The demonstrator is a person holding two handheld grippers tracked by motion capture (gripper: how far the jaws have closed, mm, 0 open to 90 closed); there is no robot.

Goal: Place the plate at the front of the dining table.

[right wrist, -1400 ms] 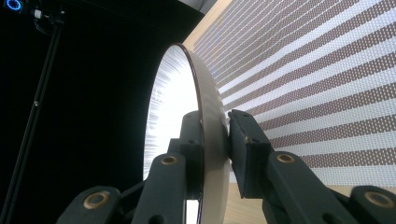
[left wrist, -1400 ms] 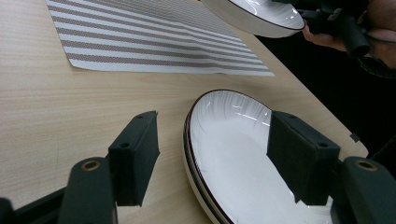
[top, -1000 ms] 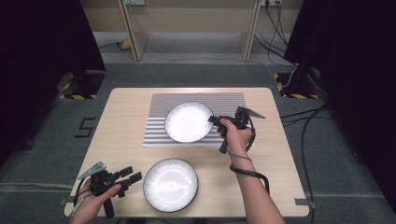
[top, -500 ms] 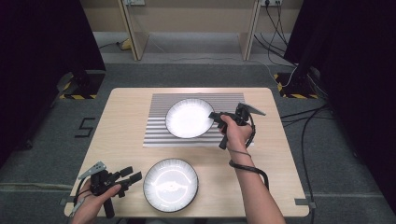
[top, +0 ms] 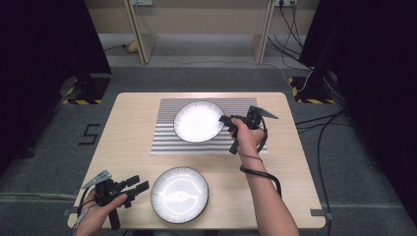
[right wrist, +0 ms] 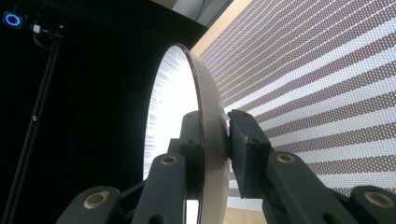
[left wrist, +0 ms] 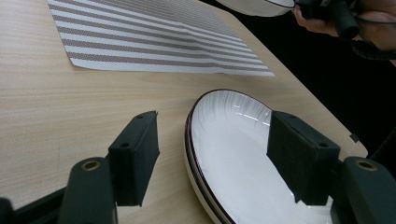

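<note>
Between the right tongs (right wrist: pixel 215 135), rim of the far plate (right wrist: pixel 187 93), over the striped mat (right wrist: pixel 317 88).

The surface (top: pixel 133 123) is pale matt wood grain; the striped mat (left wrist: pixel 154 42) looks woven; both plates (left wrist: pixel 233 154) are glossy glazed white.

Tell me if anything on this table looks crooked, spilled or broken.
Nothing stands out. The striped placemat lies flat and square to the table. One white plate sits near the front edge, intact, the open left gripper straddling its rim. The right gripper pinches the other white plate by its rim.
</note>
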